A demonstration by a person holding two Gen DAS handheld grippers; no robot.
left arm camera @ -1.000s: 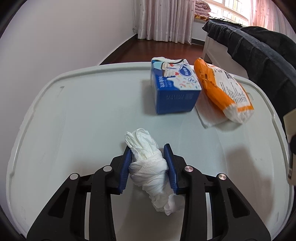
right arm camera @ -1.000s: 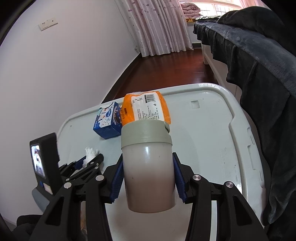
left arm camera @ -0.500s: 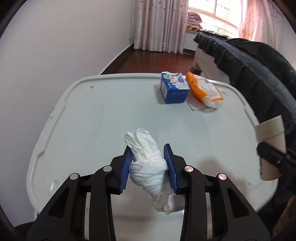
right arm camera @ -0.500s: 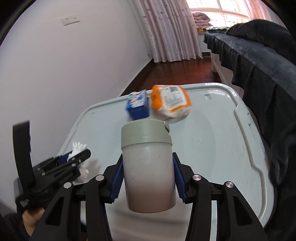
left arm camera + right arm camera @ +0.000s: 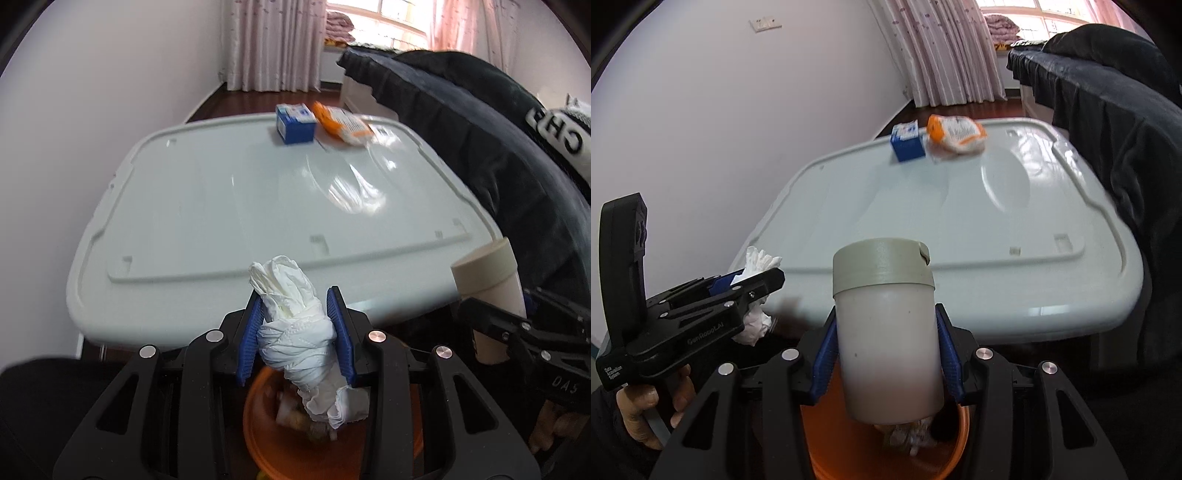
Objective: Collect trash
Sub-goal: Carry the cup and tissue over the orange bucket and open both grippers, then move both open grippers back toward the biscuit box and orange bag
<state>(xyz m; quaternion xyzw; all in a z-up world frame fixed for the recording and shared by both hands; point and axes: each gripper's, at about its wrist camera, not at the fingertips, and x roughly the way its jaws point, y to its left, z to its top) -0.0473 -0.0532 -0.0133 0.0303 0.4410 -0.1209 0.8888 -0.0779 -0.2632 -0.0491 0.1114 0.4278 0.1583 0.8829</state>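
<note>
My left gripper (image 5: pixel 295 314) is shut on a crumpled white tissue wad (image 5: pixel 295 332), held past the near edge of the white table (image 5: pixel 240 203) and above an orange bin (image 5: pixel 266 443) with scraps inside. My right gripper (image 5: pixel 884 343) is shut on a lidded pale plastic cup (image 5: pixel 886 332), also over the orange bin (image 5: pixel 827 443). In the right wrist view the left gripper (image 5: pixel 764 280) with its tissue (image 5: pixel 757 258) sits at the left, held by a hand (image 5: pixel 639 410). The cup (image 5: pixel 487 273) shows at the right of the left wrist view.
A blue carton (image 5: pixel 295 123) and an orange-and-white packet (image 5: pixel 343 123) lie at the table's far edge. A bed under a dark cover (image 5: pixel 461 122) runs along the right side. White wall stands to the left, curtains (image 5: pixel 273 44) at the back.
Both grippers have pulled back from over the table to beyond its near edge, still holding the tissue and the cup. The orange bin has come into view below them.
</note>
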